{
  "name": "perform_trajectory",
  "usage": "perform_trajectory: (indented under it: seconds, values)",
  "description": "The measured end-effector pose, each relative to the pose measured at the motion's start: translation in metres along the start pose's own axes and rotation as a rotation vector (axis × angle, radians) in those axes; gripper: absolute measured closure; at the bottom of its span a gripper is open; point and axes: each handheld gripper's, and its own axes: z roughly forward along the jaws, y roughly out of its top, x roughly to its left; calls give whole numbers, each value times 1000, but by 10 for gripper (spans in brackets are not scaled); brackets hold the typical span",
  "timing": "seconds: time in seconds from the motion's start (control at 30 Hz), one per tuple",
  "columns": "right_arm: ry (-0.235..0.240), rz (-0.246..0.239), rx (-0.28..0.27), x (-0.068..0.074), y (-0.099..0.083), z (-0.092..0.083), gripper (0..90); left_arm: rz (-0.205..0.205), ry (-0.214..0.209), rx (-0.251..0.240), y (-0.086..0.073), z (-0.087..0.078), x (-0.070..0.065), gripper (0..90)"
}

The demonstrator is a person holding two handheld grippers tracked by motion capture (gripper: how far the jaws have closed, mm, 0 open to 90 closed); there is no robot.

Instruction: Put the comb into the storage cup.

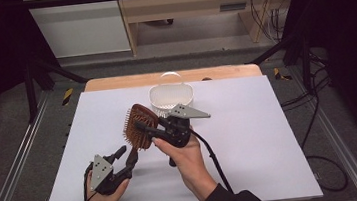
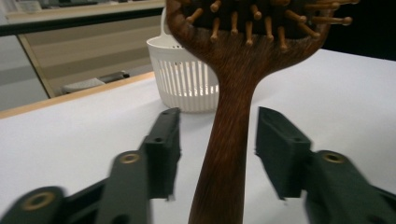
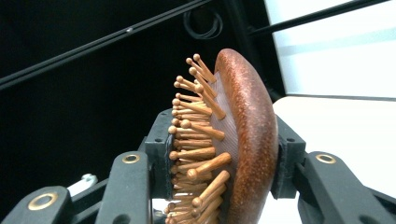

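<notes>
The right tongs (image 1: 145, 128) clamp the head of the wooden hairbrush (image 1: 140, 125), held above the white surface (image 1: 251, 138); the left tongs (image 1: 126, 156) stand released either side of its handle; the ribbed white plastic basket (image 1: 171, 97) waits behind, so placing it probably remains; round-tipped wooden pins, speckled glossy back.
</notes>
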Motion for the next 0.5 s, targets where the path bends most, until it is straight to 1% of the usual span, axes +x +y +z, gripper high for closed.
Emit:
perform_trajectory:
  seconds: [0.07, 0.1, 0.13, 0.17, 0.23, 0.27, 0.3, 0.37, 0.4, 0.47, 0.5]
  values:
    - [-22, -9, -12, -4, 5, -1, 529, 7, 40, -12, 0, -3, 2, 383]
    - [-30, 1, -20, -6, 8, -2, 529, 8, 59, -17, 0, -4, 3, 361]
    - [-35, 15, -33, -8, 11, -3, 528, 8, 59, -17, 0, -4, 3, 347]
    - [-41, 21, -47, -10, 14, -4, 528, -27, 80, -35, -1, -8, 9, 329]
    - [-70, 12, -68, -11, 20, -5, 528, -61, 124, -50, -2, -12, 16, 268]
    - [-82, 12, -76, -12, 23, -6, 527, -61, 124, -50, -2, -12, 16, 245]
    - [-90, 16, -87, -14, 26, -6, 527, -100, 155, -50, -4, -16, 21, 217]
    - [-110, 24, -107, -17, 32, -6, 527, -132, 173, -24, -6, -19, 23, 161]
    - [-118, 23, -117, -19, 35, -6, 526, -144, 174, 1, -8, -20, 23, 127]
    - [-133, 20, -138, -21, 43, -7, 525, -152, 177, 43, -14, -22, 21, 74]
    - [-139, 21, -152, -23, 46, -8, 525, -145, 178, 52, -15, -23, 20, 67]
